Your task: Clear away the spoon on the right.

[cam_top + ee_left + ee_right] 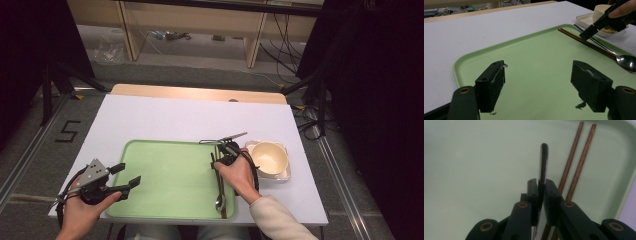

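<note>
A pale green tray [170,143] lies on the white table. Along its right side lie a metal spoon [220,200] and a pair of brown chopsticks [223,212]. My right gripper [216,162] points down at the spoon's handle. In the right gripper view its jaws [542,187] stand nearly together on the dark handle [544,160], and the chopsticks [574,157] lie just to the right. The spoon's bowl [627,62] rests on the tray. My left gripper [129,175] hovers over the tray's left edge, open [537,82] with nothing between its pads.
A cream bowl [270,157] stands on a white square dish [287,175] just right of the tray. The tray's middle [536,55] is bare green. A wooden strip [200,92] runs along the table's far edge.
</note>
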Tool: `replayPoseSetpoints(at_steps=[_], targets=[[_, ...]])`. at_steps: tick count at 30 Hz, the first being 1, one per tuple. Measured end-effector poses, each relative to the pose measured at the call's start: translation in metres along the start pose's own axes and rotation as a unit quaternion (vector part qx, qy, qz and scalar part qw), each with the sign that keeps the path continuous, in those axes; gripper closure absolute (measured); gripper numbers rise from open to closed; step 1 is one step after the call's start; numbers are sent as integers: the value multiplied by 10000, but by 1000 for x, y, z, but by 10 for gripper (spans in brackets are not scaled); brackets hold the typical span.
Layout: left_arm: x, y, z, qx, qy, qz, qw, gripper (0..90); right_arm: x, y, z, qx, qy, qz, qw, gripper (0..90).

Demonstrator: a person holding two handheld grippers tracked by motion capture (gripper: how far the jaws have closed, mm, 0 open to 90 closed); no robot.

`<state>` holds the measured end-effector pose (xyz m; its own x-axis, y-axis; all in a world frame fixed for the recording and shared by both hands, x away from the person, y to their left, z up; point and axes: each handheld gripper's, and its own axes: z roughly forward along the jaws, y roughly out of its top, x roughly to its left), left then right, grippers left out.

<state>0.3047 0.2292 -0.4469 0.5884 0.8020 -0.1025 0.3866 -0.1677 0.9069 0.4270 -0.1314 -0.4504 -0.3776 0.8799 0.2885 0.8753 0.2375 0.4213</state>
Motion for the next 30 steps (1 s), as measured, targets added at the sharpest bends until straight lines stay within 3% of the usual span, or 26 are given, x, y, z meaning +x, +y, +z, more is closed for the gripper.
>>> replayPoseSetpoints(at_steps=[4,5,7,8,12,15,17,18,19,20,21,24,30], targets=[[0,0,0,3,2,17,10000,272,0,-1,1,-41,32,37,10000,868],[0,0,0,1,1,13,10000,272,-1,-1,1,-83,80,-119,9999,889],[0,0,0,-1,0,3,10000,272,1,-1,0,-63,194,-51,9998,900],[0,0,0,-1,0,-6,10000,272,2,-1,1,-42,134,-71,9999,900],[0,0,0,3,2,17,10000,272,5,-3,3,-210,382,57,9990,900],[0,0,0,10,-5,20,10000,272,8,-3,4,-217,431,254,9985,900],[0,0,0,17,-5,30,10000,272,8,-3,6,-262,531,238,9980,900],[0,0,0,20,-5,29,10000,272,6,-3,9,-313,553,66,9980,900],[0,0,0,19,-5,32,10000,272,9,-3,9,-270,552,244,9978,900],[0,0,0,10,-8,26,10000,272,8,-3,11,-286,500,105,9983,900],[0,0,0,10,-6,29,10000,272,9,-3,12,-241,576,127,9980,900],[0,0,0,3,-2,-5,10000,272,6,-4,14,-242,387,-25,9990,896],[0,0,0,6,-13,25,10000,272,6,-5,16,-85,202,139,9997,844]])
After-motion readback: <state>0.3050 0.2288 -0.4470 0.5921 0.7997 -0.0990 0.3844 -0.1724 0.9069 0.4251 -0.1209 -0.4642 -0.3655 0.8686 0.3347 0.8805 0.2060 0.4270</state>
